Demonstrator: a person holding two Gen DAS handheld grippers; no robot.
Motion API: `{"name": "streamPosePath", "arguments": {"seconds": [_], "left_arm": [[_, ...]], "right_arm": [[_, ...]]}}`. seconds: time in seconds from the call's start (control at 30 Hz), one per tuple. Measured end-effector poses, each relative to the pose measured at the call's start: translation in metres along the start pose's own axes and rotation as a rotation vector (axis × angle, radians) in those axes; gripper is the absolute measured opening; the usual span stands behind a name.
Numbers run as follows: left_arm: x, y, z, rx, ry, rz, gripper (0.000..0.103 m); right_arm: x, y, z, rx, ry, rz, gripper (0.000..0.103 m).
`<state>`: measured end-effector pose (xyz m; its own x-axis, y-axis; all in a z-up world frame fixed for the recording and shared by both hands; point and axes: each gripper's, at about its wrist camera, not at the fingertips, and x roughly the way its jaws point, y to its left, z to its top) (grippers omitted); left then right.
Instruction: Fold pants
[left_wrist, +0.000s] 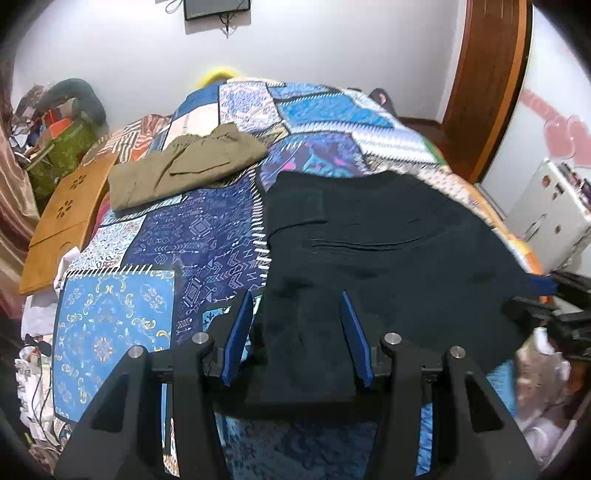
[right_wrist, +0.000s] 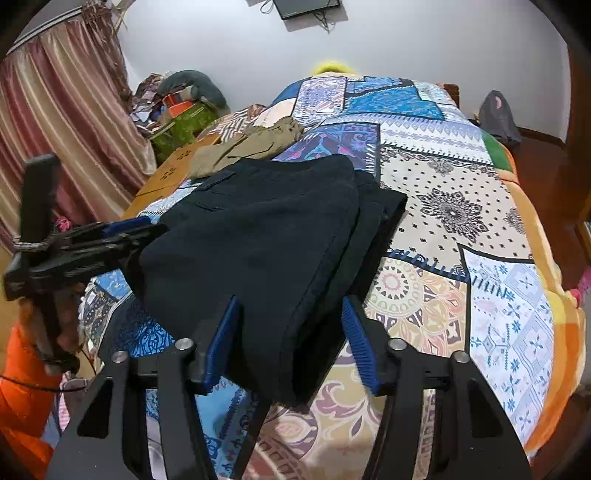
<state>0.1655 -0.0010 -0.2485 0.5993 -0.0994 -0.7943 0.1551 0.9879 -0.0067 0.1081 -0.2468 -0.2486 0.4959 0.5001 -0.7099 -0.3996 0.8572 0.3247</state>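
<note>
Dark navy pants (left_wrist: 388, 240) lie folded on the patchwork bedspread (left_wrist: 147, 258); in the right wrist view they (right_wrist: 258, 229) show stacked layers along their right side. My left gripper (left_wrist: 297, 310) is open, its blue fingers straddling the near left part of the pants. My right gripper (right_wrist: 290, 317) is open, its fingers straddling the near edge of the pants. The left gripper also shows in the right wrist view (right_wrist: 125, 227) at the pants' left edge. The right gripper shows in the left wrist view (left_wrist: 554, 295) at the pants' right edge.
Folded olive pants (left_wrist: 184, 166) lie farther back on the bed. A wooden board (left_wrist: 66, 221) lies along the bed's left side, with clutter and a green bag (left_wrist: 62, 151) behind it. A curtain (right_wrist: 55, 110) hangs at left, a door (left_wrist: 487, 74) at right.
</note>
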Motion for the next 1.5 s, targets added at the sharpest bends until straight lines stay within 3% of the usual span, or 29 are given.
{"name": "streamPosePath", "arguments": {"seconds": [0.13, 0.33, 0.53, 0.63, 0.77, 0.83, 0.87, 0.97, 1.07, 1.2, 1.27, 1.37, 1.5], "left_arm": [[0.011, 0.006, -0.003, 0.009, -0.007, 0.035, 0.063], [-0.005, 0.013, 0.004, 0.019, -0.032, 0.041, 0.062], [-0.014, 0.017, 0.044, 0.061, -0.101, 0.033, 0.062], [0.007, 0.016, 0.063, 0.08, -0.066, -0.007, 0.062], [0.057, 0.014, 0.082, 0.094, 0.047, -0.053, 0.062], [0.076, 0.017, 0.087, 0.085, 0.094, -0.087, 0.057], [0.082, 0.017, 0.089, 0.082, 0.106, -0.108, 0.045], [0.09, 0.017, 0.094, 0.088, 0.114, -0.153, 0.035], [0.086, 0.01, 0.1, 0.127, 0.088, -0.152, 0.029], [0.084, 0.006, 0.114, 0.155, 0.069, -0.149, 0.029], [0.095, 0.007, 0.117, 0.155, 0.095, -0.149, 0.03], [0.109, 0.014, 0.119, 0.124, 0.14, -0.154, 0.04], [0.092, 0.024, 0.123, 0.093, 0.099, -0.148, 0.055]], "right_arm": [[0.001, 0.011, -0.001, -0.076, 0.007, -0.037, 0.036], [-0.012, 0.004, 0.006, -0.055, 0.009, -0.032, 0.036], [-0.019, 0.0, 0.031, -0.069, -0.07, -0.072, 0.037], [-0.005, -0.006, 0.044, -0.06, -0.082, -0.072, 0.037], [0.02, -0.014, 0.052, -0.039, -0.049, -0.063, 0.037], [0.031, -0.017, 0.05, -0.029, -0.026, -0.051, 0.037], [0.033, -0.017, 0.048, -0.028, -0.024, -0.046, 0.037], [0.036, -0.019, 0.043, -0.029, -0.013, -0.038, 0.037], [0.037, -0.021, 0.04, -0.033, -0.001, -0.033, 0.037], [0.039, -0.019, 0.037, -0.041, 0.0, -0.043, 0.036], [0.04, -0.021, 0.037, -0.034, -0.004, -0.042, 0.036], [0.038, -0.022, 0.036, -0.03, -0.002, -0.049, 0.034], [0.03, -0.024, 0.038, -0.021, -0.006, -0.065, 0.037]]}}
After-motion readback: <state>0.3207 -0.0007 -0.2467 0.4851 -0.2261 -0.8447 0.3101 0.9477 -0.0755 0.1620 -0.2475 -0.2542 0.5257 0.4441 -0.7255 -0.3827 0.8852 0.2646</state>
